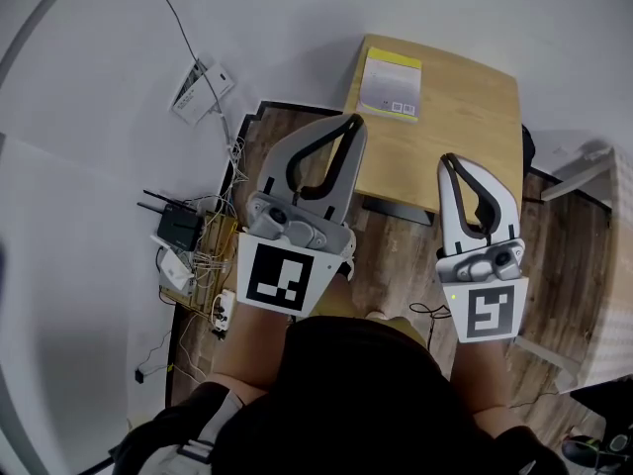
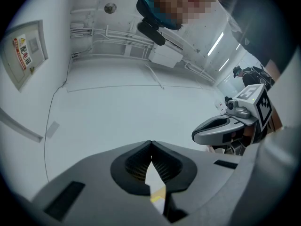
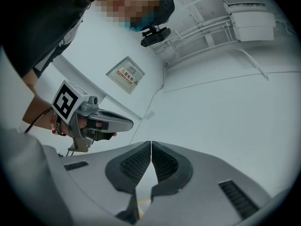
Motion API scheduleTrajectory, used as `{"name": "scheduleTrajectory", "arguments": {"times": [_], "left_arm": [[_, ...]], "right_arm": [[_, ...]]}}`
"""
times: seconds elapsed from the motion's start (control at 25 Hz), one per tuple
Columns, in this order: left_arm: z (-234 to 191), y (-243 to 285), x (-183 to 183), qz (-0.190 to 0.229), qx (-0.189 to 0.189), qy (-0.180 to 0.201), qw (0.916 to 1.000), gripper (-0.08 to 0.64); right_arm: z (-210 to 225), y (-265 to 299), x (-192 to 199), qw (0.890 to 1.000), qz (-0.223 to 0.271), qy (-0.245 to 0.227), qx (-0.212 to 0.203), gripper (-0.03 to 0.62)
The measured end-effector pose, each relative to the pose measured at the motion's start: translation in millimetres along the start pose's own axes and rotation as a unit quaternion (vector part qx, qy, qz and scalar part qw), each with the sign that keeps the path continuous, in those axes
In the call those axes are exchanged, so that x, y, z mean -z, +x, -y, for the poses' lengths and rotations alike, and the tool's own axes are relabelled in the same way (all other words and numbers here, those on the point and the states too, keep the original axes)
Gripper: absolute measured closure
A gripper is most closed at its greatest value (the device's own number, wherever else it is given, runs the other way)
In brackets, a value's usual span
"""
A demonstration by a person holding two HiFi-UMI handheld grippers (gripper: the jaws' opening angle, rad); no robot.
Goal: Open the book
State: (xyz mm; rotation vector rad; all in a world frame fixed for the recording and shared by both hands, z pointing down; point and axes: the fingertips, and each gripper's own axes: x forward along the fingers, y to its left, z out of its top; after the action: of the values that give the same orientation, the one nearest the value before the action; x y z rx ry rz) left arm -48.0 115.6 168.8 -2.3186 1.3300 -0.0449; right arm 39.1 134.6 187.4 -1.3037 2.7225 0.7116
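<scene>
On the desk [image 1: 475,117], far-left corner, the book [image 1: 391,84] lay flat & shut, cover up, well apart from my left tool [image 2: 150,149] and right tool [image 3: 150,147], both pinched shut w/ nothing in them. It looked thin, light, soft-covered, prob slippery on the wood, so I reckoned: pin it w/ one tool, lift the cover's free edge w/ the other.

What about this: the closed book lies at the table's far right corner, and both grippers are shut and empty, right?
Not quite. The head view shows the book at the far left corner of the table, not the far right. The rest holds: it is closed, and the left gripper and right gripper are shut and empty.
</scene>
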Motion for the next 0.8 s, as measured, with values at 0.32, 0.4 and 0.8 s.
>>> {"name": "scheduleTrajectory", "arguments": {"times": [0.32, 0.4, 0.8], "left_arm": [[-40.3, 32.3, 14.6, 0.009, 0.024, 0.004, 0.9997, 0.549], [-51.6, 38.7, 16.5, 0.012, 0.027, 0.006, 0.9995, 0.549], [-84.1, 70.4, 39.8, 0.024, 0.035, 0.0, 0.9991, 0.549]], "right_arm": [[12.6, 56.7, 4.5, 1.0, -0.003, -0.007, 0.011, 0.561], [14.1, 69.0, 3.4, 1.0, -0.005, -0.01, 0.015, 0.561], [30.0, 110.1, 18.7, 0.999, -0.026, -0.016, 0.029, 0.561]]}}
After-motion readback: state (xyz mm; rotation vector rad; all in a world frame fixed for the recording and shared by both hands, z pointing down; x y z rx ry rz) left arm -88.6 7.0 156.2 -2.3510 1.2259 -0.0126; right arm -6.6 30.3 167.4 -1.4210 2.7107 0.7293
